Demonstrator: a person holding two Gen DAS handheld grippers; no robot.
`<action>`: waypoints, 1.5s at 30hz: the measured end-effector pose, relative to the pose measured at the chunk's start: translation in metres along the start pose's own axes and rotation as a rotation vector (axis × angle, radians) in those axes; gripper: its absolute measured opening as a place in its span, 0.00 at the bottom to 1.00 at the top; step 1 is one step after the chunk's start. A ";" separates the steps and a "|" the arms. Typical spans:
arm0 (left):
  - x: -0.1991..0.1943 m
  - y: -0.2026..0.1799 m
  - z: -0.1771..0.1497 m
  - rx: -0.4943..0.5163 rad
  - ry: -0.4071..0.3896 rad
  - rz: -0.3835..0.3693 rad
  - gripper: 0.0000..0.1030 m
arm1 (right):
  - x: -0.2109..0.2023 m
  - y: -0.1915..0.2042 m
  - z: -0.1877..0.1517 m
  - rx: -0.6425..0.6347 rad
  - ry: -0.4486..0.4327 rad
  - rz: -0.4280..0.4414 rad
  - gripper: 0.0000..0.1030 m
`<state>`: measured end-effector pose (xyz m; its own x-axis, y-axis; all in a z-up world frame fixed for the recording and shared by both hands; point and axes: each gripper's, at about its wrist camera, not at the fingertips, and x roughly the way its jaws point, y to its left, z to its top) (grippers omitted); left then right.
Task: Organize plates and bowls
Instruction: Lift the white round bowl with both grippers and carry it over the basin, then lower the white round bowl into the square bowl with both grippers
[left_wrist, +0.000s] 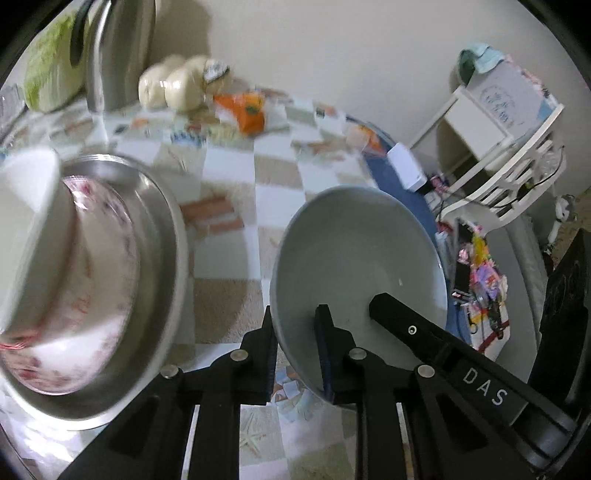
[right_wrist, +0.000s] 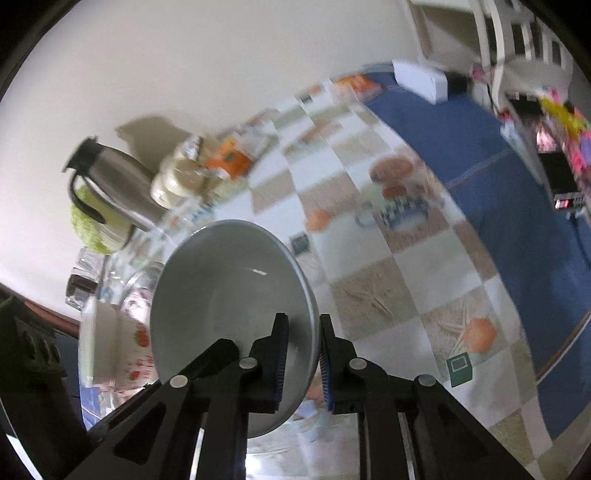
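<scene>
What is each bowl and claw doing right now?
Grey bowl: lifted, tilted, pinched at its rim by both claws.
Left claw: shut on the grey bowl's rim.
Right claw: shut on the grey bowl's rim.
Floral bowl: sitting inside the steel bowl.
Steel bowl: on the table, holding the floral bowl.
White cup: stacked in the floral bowl.
Steel jug: upright, lid closed.
</scene>
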<state>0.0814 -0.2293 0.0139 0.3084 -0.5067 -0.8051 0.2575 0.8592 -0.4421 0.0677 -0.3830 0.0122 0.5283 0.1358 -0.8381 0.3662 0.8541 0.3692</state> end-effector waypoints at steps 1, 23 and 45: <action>-0.011 0.001 0.002 -0.003 -0.007 -0.006 0.21 | -0.008 0.006 0.001 -0.006 -0.014 0.006 0.17; -0.119 0.103 0.027 -0.142 -0.146 -0.005 0.21 | -0.038 0.155 -0.016 -0.172 -0.089 0.120 0.20; -0.150 0.184 0.030 -0.246 -0.171 0.009 0.22 | -0.001 0.235 -0.046 -0.258 -0.031 0.163 0.20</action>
<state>0.1100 0.0025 0.0654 0.4650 -0.4855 -0.7403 0.0307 0.8446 -0.5346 0.1184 -0.1595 0.0815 0.5886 0.2693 -0.7622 0.0699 0.9224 0.3799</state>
